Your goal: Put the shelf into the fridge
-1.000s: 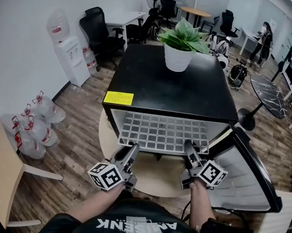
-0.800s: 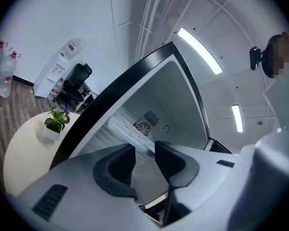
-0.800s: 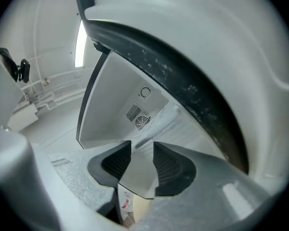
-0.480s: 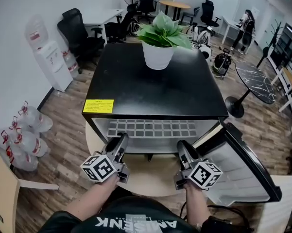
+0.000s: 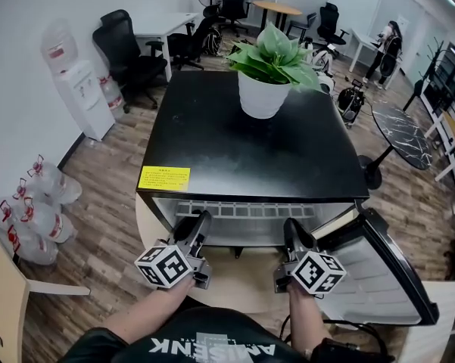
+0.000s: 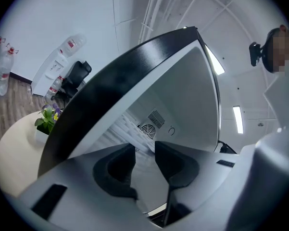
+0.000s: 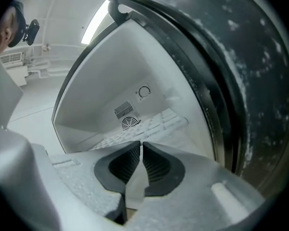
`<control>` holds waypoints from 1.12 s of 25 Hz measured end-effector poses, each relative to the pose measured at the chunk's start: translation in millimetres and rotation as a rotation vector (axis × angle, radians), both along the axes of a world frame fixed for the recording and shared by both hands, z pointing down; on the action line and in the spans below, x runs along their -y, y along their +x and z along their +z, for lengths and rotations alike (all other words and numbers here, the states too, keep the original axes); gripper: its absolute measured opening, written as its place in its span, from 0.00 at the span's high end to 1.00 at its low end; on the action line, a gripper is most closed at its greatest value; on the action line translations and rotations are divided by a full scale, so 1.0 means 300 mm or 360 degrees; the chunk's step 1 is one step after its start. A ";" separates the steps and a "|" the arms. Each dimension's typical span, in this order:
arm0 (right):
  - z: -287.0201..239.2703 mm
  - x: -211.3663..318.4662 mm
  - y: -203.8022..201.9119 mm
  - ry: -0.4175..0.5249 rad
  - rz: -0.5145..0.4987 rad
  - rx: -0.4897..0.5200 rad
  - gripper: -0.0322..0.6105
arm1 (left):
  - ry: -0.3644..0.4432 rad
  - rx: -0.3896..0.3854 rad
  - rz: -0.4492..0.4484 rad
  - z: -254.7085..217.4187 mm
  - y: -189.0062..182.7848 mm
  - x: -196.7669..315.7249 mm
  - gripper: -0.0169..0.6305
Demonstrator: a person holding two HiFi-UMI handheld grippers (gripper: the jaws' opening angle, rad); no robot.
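The shelf (image 5: 242, 210) lies almost wholly inside the fridge (image 5: 257, 138), only its front strip showing at the fridge's mouth. My left gripper (image 6: 145, 153) sits before that mouth, jaws apart, pinching nothing. My right gripper (image 7: 141, 147), nearer the fridge's open door (image 5: 386, 278), has just been closing; its jaws are nearly together, with nothing between them.

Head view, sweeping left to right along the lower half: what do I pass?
Water bottles on the floor → left tongs → right tongs, whose jaws have just been closing, with nothing seen between them → open fridge door.
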State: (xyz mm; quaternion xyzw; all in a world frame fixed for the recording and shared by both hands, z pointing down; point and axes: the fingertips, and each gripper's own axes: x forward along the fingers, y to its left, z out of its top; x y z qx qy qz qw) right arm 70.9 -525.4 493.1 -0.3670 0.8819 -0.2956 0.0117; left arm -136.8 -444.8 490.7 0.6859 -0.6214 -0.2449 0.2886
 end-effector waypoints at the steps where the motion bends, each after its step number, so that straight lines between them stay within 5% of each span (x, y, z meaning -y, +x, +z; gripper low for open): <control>1: -0.001 0.003 -0.002 0.0003 0.0012 -0.0018 0.91 | -0.0003 -0.0009 -0.0007 -0.001 -0.003 0.002 0.77; 15: 0.006 0.033 -0.029 0.0020 0.0038 -0.0053 0.91 | -0.0050 0.0096 0.0084 0.009 0.044 -0.033 0.82; 28: -0.076 -0.150 0.096 0.0188 -0.0123 -0.0110 0.91 | 0.0109 0.0420 0.0160 -0.127 0.179 -0.164 0.90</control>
